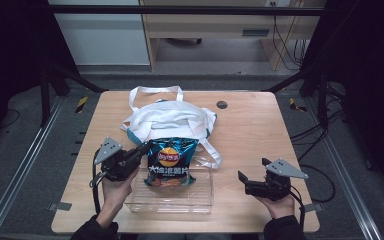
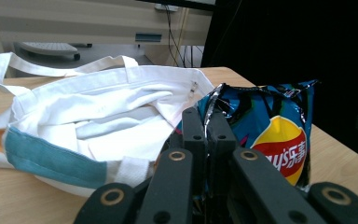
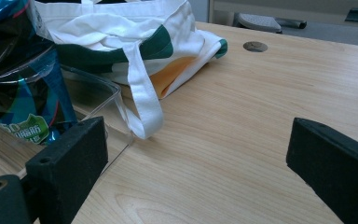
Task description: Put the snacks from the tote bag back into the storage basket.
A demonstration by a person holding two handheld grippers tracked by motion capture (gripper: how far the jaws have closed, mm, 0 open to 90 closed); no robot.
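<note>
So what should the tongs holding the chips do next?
Probably lift the chip bag a little and carry it toward the white tote bag. The left tongs are shut on the bag's top corner, its bottom sits in the clear plastic box, and the tote lies just behind. The right tongs are open and holding nothing.

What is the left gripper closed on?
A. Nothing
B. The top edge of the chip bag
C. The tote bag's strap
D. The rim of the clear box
B: the left gripper pinches the crimped top edge of the chip bag.
</note>
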